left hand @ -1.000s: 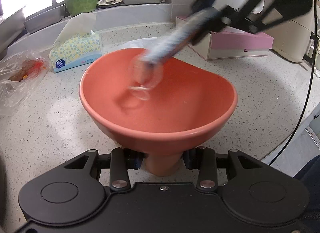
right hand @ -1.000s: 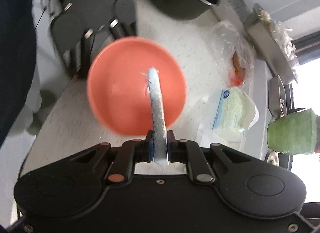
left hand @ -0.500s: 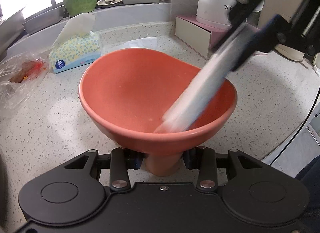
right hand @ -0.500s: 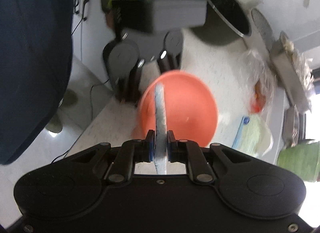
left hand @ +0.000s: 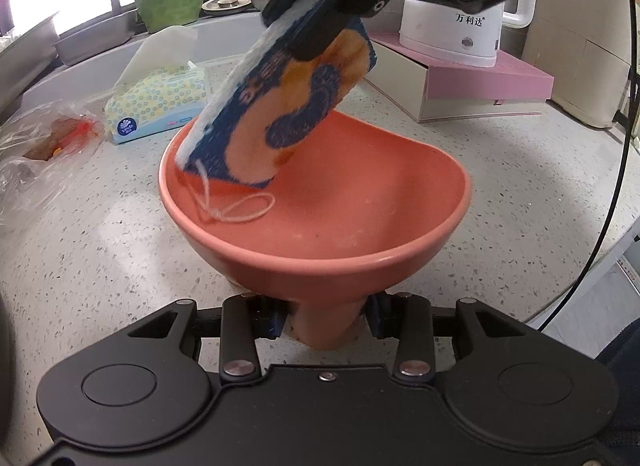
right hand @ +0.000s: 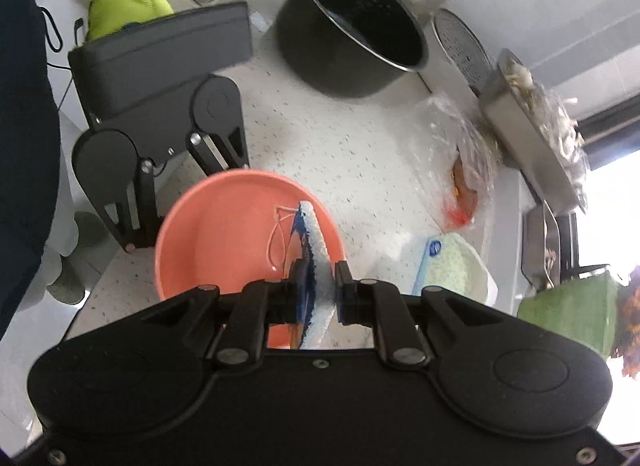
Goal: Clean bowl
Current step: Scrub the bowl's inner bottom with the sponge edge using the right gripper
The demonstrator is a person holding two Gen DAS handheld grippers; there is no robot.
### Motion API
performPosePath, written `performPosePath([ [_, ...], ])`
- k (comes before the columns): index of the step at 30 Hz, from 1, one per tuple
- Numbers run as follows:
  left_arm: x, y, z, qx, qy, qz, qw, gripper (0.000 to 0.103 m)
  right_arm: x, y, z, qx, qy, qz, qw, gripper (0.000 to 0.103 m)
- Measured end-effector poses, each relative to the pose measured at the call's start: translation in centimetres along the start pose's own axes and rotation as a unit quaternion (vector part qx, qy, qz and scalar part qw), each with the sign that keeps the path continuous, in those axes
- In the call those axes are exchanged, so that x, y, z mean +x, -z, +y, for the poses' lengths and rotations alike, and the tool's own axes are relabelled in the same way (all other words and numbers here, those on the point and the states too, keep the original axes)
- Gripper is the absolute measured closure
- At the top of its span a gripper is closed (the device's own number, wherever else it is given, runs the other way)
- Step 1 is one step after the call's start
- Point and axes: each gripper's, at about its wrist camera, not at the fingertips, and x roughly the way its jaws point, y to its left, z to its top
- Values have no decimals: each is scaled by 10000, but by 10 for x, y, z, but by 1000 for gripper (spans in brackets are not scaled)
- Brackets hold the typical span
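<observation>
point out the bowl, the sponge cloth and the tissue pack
bowl (left hand: 360, 262): left wrist view, front rim
sponge cloth (left hand: 280, 105): left wrist view, printed face
tissue pack (left hand: 156, 105): left wrist view, patterned top

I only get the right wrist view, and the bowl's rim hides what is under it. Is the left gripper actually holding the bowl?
Observer: Yes. The left gripper is closed on the foot of the bowl, with a pad on each side.
Operator: Where does the cloth touch?
Observer: The cloth, clamped in the right gripper, rests its lower corner on the inner wall near the rim, on the tissue pack side.
Operator: And its string?
Observer: The loop lies flat on the inner wall just below that corner.
</observation>
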Motion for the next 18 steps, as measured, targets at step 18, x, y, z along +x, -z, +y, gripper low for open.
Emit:
performPosePath([
  [18,0,-1,5,70,117,49,9999,65,-30,17,50,-221,-407,214,9987,89],
])
